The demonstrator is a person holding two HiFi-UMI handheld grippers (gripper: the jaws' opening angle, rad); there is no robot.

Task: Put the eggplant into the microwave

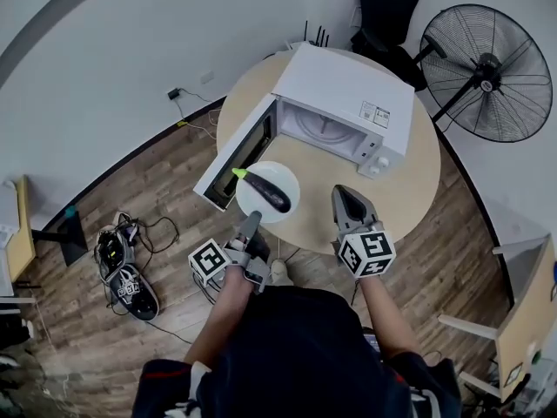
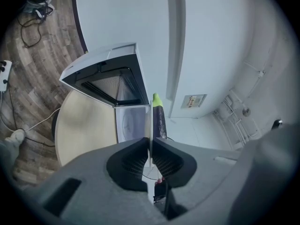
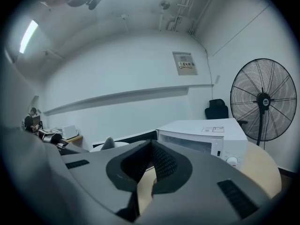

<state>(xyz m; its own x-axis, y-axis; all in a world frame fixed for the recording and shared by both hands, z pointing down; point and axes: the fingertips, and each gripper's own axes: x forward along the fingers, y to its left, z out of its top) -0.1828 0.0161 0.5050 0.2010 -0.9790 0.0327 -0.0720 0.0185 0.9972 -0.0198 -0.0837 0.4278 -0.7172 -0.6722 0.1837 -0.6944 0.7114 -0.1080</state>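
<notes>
A dark purple eggplant (image 1: 268, 192) with a green stem lies on a white plate (image 1: 283, 174), held in front of the microwave (image 1: 348, 85). The microwave stands on the round table (image 1: 409, 190) with its door (image 1: 235, 151) swung open to the left. My left gripper (image 1: 252, 220) is shut on the plate's near rim. In the left gripper view the plate (image 2: 149, 125) shows edge-on between the jaws of the left gripper (image 2: 150, 153), with the eggplant (image 2: 160, 118) beside it and the door (image 2: 110, 78) beyond. My right gripper (image 1: 346, 194) hovers over the table's near edge, shut and empty, and points at the microwave (image 3: 206, 132).
A large standing fan (image 1: 487, 72) and a black chair (image 1: 387, 11) stand behind the table. Cables and shoes (image 1: 122, 268) lie on the wooden floor at the left. A light wooden chair (image 1: 522, 312) stands at the right.
</notes>
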